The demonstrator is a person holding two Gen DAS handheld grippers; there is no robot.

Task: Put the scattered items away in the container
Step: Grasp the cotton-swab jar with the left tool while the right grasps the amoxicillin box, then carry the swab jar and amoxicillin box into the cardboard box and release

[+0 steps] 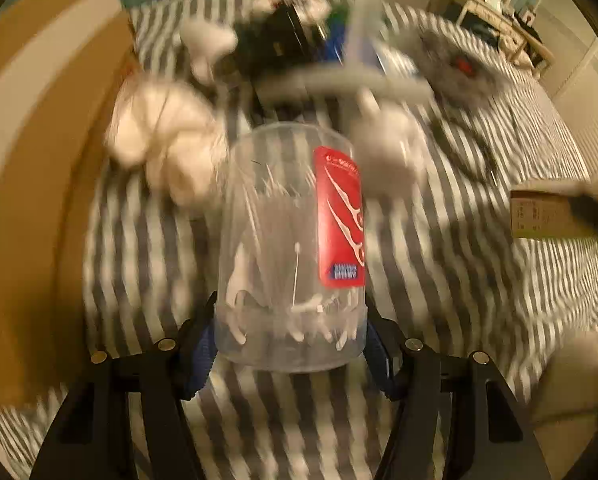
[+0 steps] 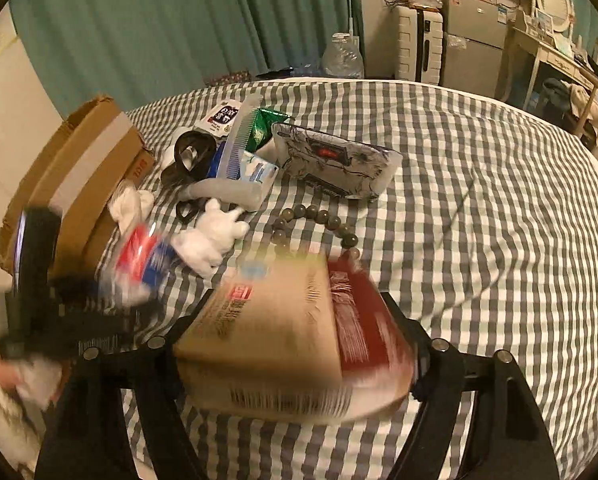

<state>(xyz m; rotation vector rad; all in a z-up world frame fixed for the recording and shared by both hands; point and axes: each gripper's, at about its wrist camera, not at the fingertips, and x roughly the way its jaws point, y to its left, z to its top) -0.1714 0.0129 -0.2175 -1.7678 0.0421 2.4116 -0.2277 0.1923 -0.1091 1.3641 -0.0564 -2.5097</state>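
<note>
My left gripper (image 1: 291,344) is shut on a clear plastic jar of floss picks (image 1: 295,240) with a red label, held above the checked bed cover. The jar also shows in the right wrist view (image 2: 143,264), blurred, next to the left gripper (image 2: 99,312). My right gripper (image 2: 295,344) is shut on a tan and red cardboard box (image 2: 283,336), which shows at the right edge of the left wrist view (image 1: 551,212). The open brown cardboard container (image 2: 75,176) stands at the left on the bed.
On the bed lie a white plush toy (image 2: 211,240), a bead bracelet (image 2: 315,220), a patterned pouch (image 2: 335,160), a comb (image 2: 239,136), a tape roll (image 2: 191,152), scissors (image 2: 187,208), a green packet (image 2: 265,128) and crumpled white tissue (image 2: 127,204). A desk and suitcase stand beyond.
</note>
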